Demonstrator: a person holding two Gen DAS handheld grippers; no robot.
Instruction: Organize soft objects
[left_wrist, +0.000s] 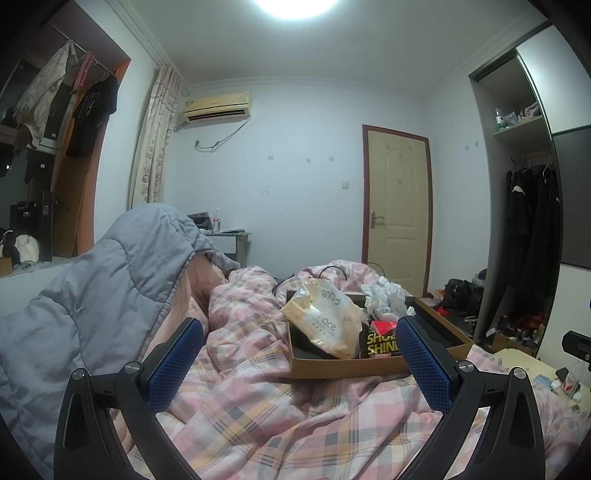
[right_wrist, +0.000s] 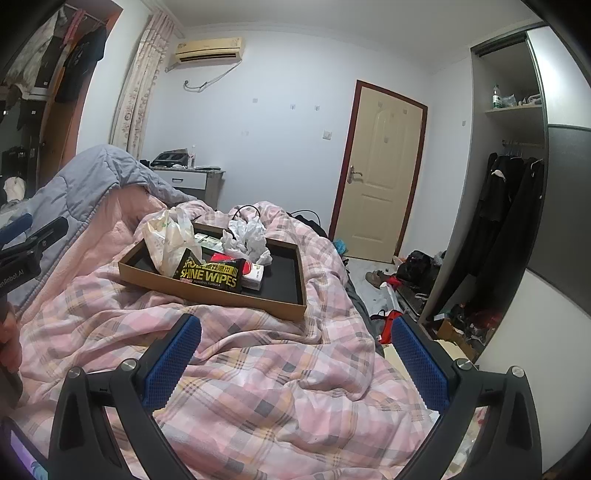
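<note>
A shallow cardboard tray (right_wrist: 284, 308) with a black floor lies on the pink plaid quilt (right_wrist: 266, 376); it also shows in the left wrist view (left_wrist: 343, 369). In it are a cream plastic pack (left_wrist: 325, 321) (right_wrist: 170, 240), a black "Shine Wipes" pack (right_wrist: 210, 275) (left_wrist: 380, 343), crumpled white plastic (right_wrist: 247, 236) (left_wrist: 384, 297) and a red-and-white pack (right_wrist: 255, 273). My left gripper (left_wrist: 299, 332) is open and empty, just short of the tray. My right gripper (right_wrist: 295, 328) is open and empty above the quilt in front of the tray.
A grey padded quilt (left_wrist: 99, 295) is heaped at the left. A nightstand (right_wrist: 188, 181) stands beyond the bed. The closed door (right_wrist: 376, 177) and an open wardrobe (right_wrist: 509, 206) are at the right, with clutter on the floor (right_wrist: 413, 273).
</note>
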